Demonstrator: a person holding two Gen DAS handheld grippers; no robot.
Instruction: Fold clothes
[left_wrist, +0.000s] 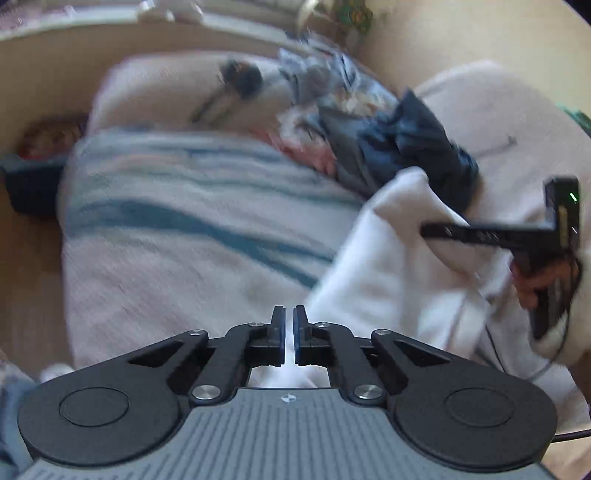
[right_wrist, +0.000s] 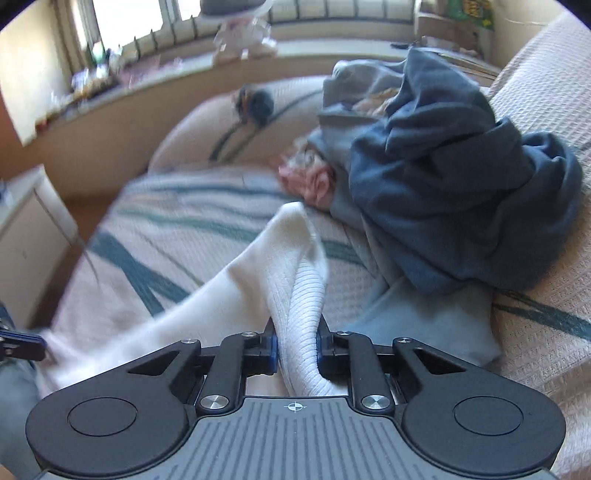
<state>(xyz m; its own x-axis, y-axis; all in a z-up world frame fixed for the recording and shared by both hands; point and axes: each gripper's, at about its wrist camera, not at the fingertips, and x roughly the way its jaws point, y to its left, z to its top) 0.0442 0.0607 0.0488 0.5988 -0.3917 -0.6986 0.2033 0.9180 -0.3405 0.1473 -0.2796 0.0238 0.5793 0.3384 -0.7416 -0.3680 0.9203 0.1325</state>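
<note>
My right gripper (right_wrist: 294, 341) has its fingers (right_wrist: 272, 345) clenched on the ribbed edge of a white garment (right_wrist: 258, 273), a thick band of the knit bunched between the two pads. From there the cloth runs away from me in a long raised fold and drops back toward the lower left, where it spreads over the bed (right_wrist: 184, 229).

My left gripper (left_wrist: 289, 325) has its fingers (left_wrist: 277, 325) drawn almost together, with only a thin sliver between the pads. White fabric shows bright through that slit and just under the fingers, so they appear to pinch a thin layer of the same white garment (left_wrist: 391, 266), though motion blur leaves that less than certain. In the left wrist view the garment rises to the right, toward my right gripper (left_wrist: 428, 230), which is seen side-on with my hand (left_wrist: 535, 284) around its handle.

The bed carries a pale cover with teal stripes. Beyond the white garment sits a heap of dark blue clothes (right_wrist: 454, 192), with a pink crumpled piece (right_wrist: 310, 181) just beside its left edge. A pillow (right_wrist: 229, 125) lies farther back, a small dark object on it too blurred to identify.
</note>
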